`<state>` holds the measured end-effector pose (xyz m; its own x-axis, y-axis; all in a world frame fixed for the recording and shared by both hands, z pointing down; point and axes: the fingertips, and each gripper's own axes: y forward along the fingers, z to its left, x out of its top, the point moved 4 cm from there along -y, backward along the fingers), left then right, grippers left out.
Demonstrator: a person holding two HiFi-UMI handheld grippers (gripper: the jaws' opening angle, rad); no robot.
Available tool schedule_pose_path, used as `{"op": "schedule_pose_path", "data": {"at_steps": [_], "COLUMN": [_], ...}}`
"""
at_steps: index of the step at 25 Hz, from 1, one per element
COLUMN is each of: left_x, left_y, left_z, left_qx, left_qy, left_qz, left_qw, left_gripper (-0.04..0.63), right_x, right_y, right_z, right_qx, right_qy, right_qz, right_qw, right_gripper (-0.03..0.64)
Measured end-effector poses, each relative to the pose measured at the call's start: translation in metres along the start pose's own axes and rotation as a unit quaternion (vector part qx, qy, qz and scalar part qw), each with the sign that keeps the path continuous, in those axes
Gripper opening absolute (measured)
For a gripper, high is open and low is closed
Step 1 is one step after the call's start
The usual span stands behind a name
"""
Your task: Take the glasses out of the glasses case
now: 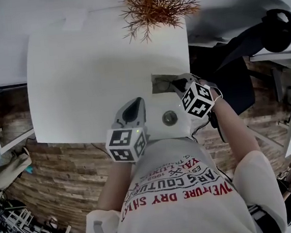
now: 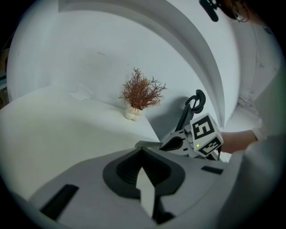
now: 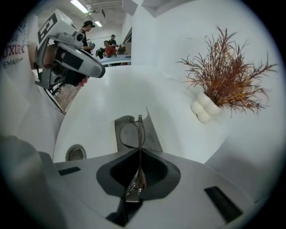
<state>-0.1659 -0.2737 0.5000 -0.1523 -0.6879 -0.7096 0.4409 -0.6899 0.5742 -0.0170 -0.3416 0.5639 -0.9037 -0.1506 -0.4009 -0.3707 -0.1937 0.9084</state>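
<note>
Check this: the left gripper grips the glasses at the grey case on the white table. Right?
Wrong gripper: the right gripper grips the glasses at the grey case on the white table, as the right gripper view shows.

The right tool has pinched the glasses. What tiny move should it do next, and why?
Probably lift the right tool gently upward without loosening its grip. Its jaws are closed on the thin glasses, whose far end is right at the grey glasses case on the white table. I can't tell if they touch. A small rise should bring them clear of it.
</note>
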Motion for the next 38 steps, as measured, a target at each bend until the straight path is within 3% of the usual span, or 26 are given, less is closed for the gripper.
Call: {"op": "schedule_pose_path", "data": {"at_steps": [9, 15, 21, 25, 32, 34, 38], "left_x": [0.015, 0.033, 0.058, 0.083, 0.116, 0.119, 0.120], "left_y": [-0.001, -0.001, -0.002, -0.002, -0.014, -0.016, -0.017], "left_z": [-0.008, -0.025, -0.045, -0.057, -0.082, -0.086, -0.088], "left_qx": [-0.011, -0.033, -0.050, -0.061, -0.068, -0.069, -0.069], "left_qy": [0.020, 0.052, 0.082, 0.107, 0.152, 0.154, 0.151], "left_qz": [-0.013, -0.028, -0.052, -0.079, -0.128, -0.135, -0.139], "left_qw": [0.9997, 0.9977, 0.9939, 0.9892, 0.9776, 0.9763, 0.9763], "left_gripper": [0.008, 0.008, 0.006, 0.008, 0.008, 0.006, 0.008], "right_x": [0.019, 0.020, 0.016, 0.015, 0.011, 0.010, 0.013], "right_y": [-0.038, -0.069, -0.106, -0.130, -0.164, -0.168, -0.173], "right_z": [-0.015, -0.017, -0.014, -0.018, -0.014, -0.013, -0.010], "right_qx": [-0.066, -0.109, -0.167, -0.197, -0.246, -0.258, -0.276], "right_qy": [0.028, 0.133, 0.262, 0.341, 0.408, 0.413, 0.403], "right_qz": [-0.049, -0.098, -0.148, -0.200, -0.269, -0.278, -0.290], "right_qw": [0.996, 0.980, 0.939, 0.897, 0.837, 0.828, 0.823], "right_gripper": [0.025, 0.025, 0.025, 0.025, 0.025, 0.025, 0.025]}}
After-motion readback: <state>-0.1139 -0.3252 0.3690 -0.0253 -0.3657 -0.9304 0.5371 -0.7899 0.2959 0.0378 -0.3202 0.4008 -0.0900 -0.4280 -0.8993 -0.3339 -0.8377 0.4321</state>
